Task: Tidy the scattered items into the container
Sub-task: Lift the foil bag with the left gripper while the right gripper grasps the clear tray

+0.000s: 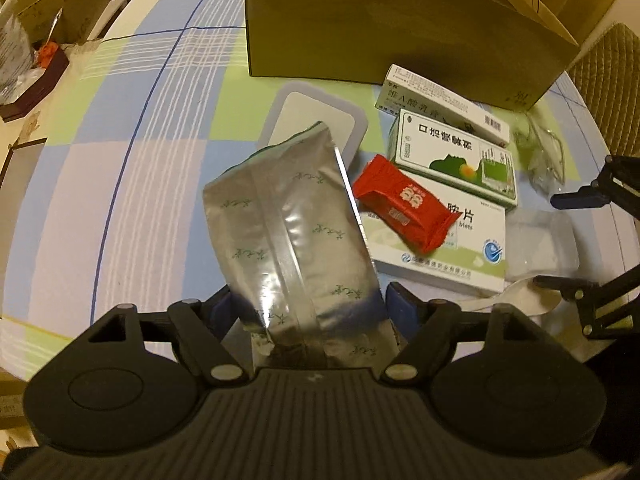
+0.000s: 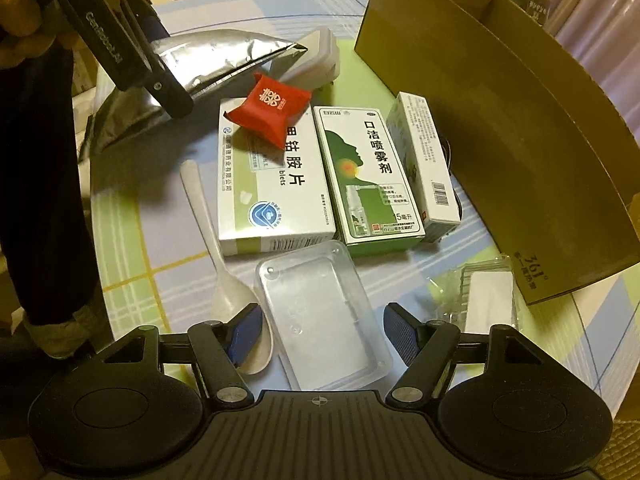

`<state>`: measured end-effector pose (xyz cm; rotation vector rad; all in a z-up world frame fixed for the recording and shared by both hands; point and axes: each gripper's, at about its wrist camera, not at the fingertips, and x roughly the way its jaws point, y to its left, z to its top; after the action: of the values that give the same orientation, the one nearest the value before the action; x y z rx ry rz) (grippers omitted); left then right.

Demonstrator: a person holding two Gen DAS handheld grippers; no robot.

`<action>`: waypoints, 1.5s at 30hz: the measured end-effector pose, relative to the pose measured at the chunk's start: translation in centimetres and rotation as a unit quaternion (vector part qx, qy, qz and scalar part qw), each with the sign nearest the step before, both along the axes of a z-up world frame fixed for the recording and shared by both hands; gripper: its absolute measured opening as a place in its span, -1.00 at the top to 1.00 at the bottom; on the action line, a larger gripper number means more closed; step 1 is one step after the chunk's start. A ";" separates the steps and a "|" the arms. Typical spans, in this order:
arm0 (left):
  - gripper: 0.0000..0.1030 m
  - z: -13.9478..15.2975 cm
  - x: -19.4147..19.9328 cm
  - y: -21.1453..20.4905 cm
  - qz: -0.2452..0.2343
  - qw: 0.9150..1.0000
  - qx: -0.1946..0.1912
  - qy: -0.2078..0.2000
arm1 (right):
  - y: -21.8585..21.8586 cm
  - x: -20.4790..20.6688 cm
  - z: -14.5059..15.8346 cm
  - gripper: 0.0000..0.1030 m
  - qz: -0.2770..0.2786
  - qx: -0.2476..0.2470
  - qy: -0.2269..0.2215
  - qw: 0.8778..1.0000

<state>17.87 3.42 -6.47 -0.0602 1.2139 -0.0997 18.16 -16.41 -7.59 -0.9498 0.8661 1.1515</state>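
The left gripper (image 1: pixel 308 308) has its jaws closed on one silver foil pouch (image 1: pixel 288 232), gripped at its lower end; the pouch is lifted clear of the table (image 1: pixel 132 184), its long axis running forward along the fingers and its sealed top pointing away from the gripper towards the olive cardboard box (image 1: pixel 400 28); from the right wrist view the pouch (image 2: pixel 224 60) lies near level, tip aimed at the box (image 2: pixel 500 128).

The right gripper (image 2: pixel 320 332) has its jaws wide apart, one to each side of one clear plastic tray (image 2: pixel 320 316) that lies flat on the table, long axis in line with the fingers; whether the pads touch it cannot be told.

Count on the table: three medicine cartons side by side, long axes parallel; a wide white carton (image 2: pixel 272 192), a green spray carton (image 2: pixel 368 176) and a narrow white carton (image 2: pixel 428 168) nearest the box wall; one red sachet (image 2: pixel 272 108) resting on the wide carton's far end; one white plastic spoon (image 2: pixel 224 264), bowl towards the right gripper; one grey-rimmed lid (image 1: pixel 316 124) beyond the pouch; one crumpled clear wrapper (image 2: pixel 484 300) near the box corner.
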 end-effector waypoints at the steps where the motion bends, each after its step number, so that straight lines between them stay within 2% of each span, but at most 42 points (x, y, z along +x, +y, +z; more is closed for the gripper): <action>1: -0.55 0.0 -0.1 0.2 0.001 1.000 -0.002 -0.001 | 0.1 0.1 -0.1 -0.44 0.000 -0.001 0.002 1.000; 6: -0.55 -0.1 -0.1 0.6 0.012 1.000 0.007 0.003 | 0.7 0.5 -0.5 -0.44 0.002 -0.007 0.012 1.000; 8: -0.55 -0.1 -0.1 0.7 0.015 1.000 0.009 0.003 | 0.8 0.8 -0.5 -0.33 -0.006 -0.005 0.021 1.000; 12: -0.55 -0.1 -0.1 1.0 0.016 1.000 0.015 0.002 | 0.5 1.7 0.1 -0.23 -0.036 0.009 0.048 0.998; 17: -0.55 0.0 -0.3 1.0 0.017 1.000 0.016 -0.001 | -0.2 2.4 0.2 -0.23 -0.091 0.020 0.069 0.993; 22: -0.57 -0.2 -0.5 1.1 0.021 1.000 0.010 0.001 | -0.3 2.2 0.5 -0.23 -0.109 0.017 0.062 0.992; 27: -0.57 -0.1 -0.7 1.1 0.013 1.000 0.016 -0.001 | -1.4 2.4 0.9 -0.23 -0.155 0.032 0.084 0.984; 32: -0.57 -0.1 -0.7 1.1 0.014 1.000 0.015 -0.002 | -2.0 2.2 1.1 -0.23 -0.150 0.026 0.077 0.985; 37: -0.59 0.0 -0.7 1.1 0.016 1.000 0.011 -0.003 | -2.4 2.9 1.8 -0.23 -0.163 0.045 0.076 0.983; 40: -0.60 0.0 -0.7 1.3 0.020 1.000 0.009 -0.002 | -2.1 3.4 1.8 -0.24 -0.172 0.053 0.091 0.980; 42: -0.60 0.0 -0.7 1.3 0.021 1.000 0.009 -0.001 | -1.8 3.1 1.6 -0.24 -0.160 0.046 0.080 0.983; 43: -0.61 0.0 -0.6 1.3 0.021 1.000 0.009 -0.001 | -1.6 2.8 1.5 -0.28 -0.151 0.041 0.070 0.985; 45: -0.61 0.0 -0.6 1.3 0.021 1.000 0.009 -0.001 | -1.5 2.4 1.3 -0.73 -0.138 0.034 0.064 0.988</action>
<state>17.28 4.69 -6.42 -0.0709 1.2108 -0.0516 20.61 -17.90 -6.33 -0.6802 1.0214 1.0032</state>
